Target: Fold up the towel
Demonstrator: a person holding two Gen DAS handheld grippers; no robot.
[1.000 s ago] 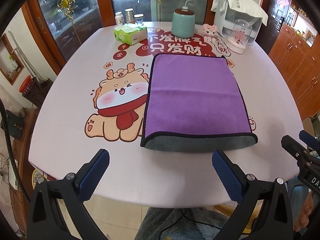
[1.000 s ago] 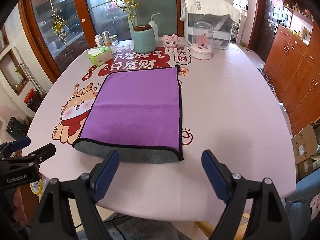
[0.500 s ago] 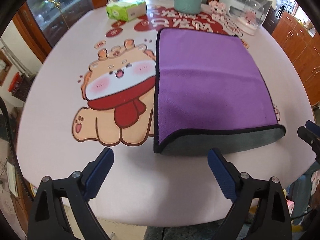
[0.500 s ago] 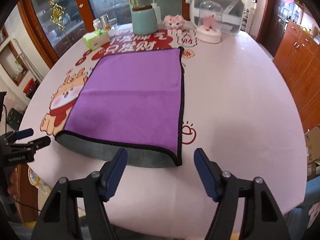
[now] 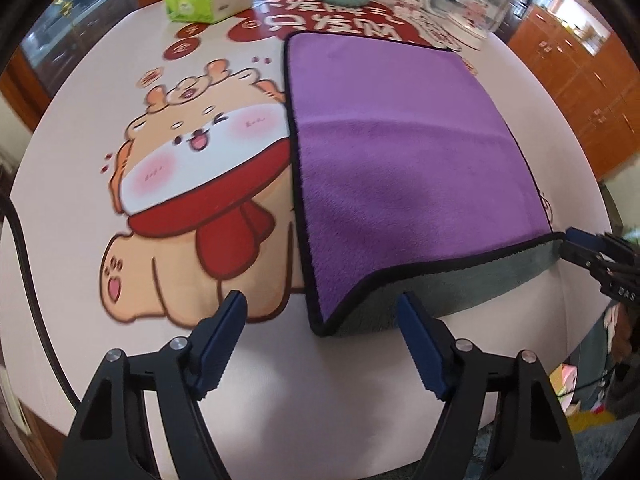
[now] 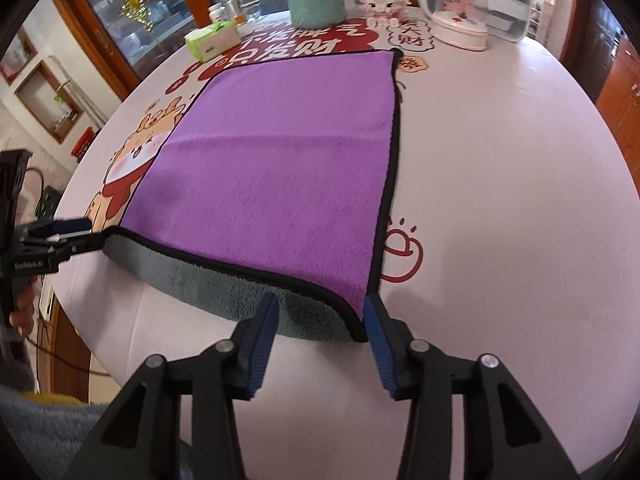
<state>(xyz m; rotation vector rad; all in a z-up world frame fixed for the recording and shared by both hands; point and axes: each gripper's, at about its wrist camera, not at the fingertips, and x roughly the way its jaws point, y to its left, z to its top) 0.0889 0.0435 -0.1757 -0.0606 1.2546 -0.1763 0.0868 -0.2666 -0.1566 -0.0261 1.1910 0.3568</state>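
Towel [image 5: 404,168] lying folded on table [image 5: 280,380], its underside hiding. Left gripper [image 5: 322,334] and right gripper [image 6: 320,322] gaping wide at towel's near corners, gripping nothing.

Left wrist view: low at table's [image 5: 280,392] near edge, facing across, close to towel's [image 5: 400,160] near-left corner | Right wrist view: same edge, near-right corner | Shared: towel, green tissue box [image 6: 212,42], each other's gripper.

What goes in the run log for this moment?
stage: pre-grasp | towel: flat on table, once folded | left tool: open at near-left corner | right tool: open, straddling near-right corner | nothing gripped yet
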